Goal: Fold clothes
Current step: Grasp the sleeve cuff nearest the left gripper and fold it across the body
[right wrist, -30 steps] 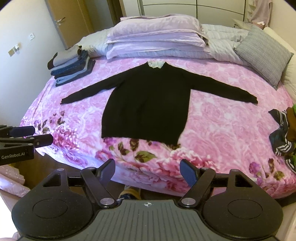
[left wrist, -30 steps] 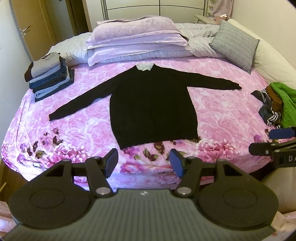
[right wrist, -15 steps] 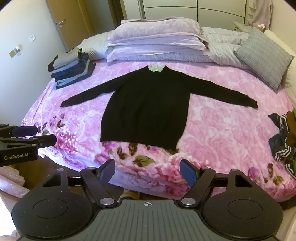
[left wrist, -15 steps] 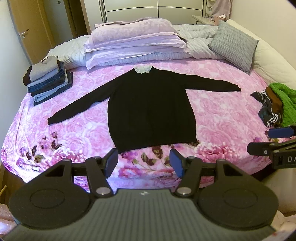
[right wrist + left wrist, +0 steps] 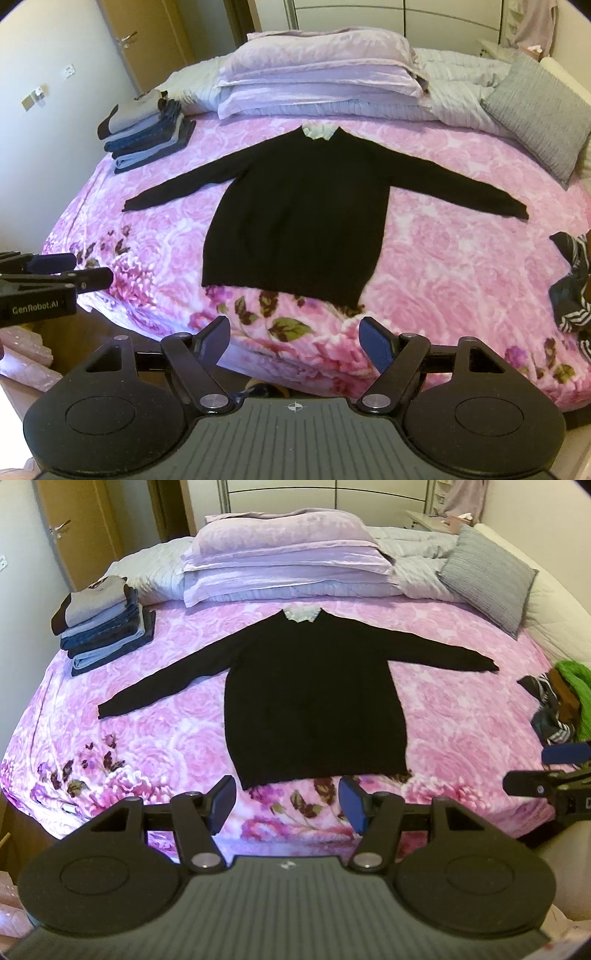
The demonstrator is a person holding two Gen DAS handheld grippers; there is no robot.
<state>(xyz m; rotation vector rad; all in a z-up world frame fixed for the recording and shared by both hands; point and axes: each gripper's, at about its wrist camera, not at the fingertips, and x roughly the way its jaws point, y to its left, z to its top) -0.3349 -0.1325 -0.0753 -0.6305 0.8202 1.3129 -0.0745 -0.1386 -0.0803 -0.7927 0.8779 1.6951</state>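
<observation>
A black long-sleeved sweater [image 5: 314,705] [image 5: 303,221] with a white collar lies flat on the pink flowered bedspread [image 5: 147,738], sleeves spread out to both sides. My left gripper [image 5: 288,805] hovers just short of its hem, open, with nothing between the fingers. My right gripper [image 5: 295,341] hangs over the bed's near edge below the hem's right corner, also open and empty. Each gripper shows at the edge of the other's view: the right gripper [image 5: 546,771] at the right edge, the left gripper [image 5: 62,269] at the left edge.
A stack of folded clothes [image 5: 103,627] [image 5: 147,129] sits at the bed's far left. Unfolded garments, green and striped [image 5: 561,701] [image 5: 572,288], lie at the right edge. Lilac pillows [image 5: 288,557] and a grey cushion [image 5: 487,572] line the head of the bed.
Both grippers have moved toward the bed and slightly down; the sweater's hem now sits closer to the fingertips. Jaws unchanged.
</observation>
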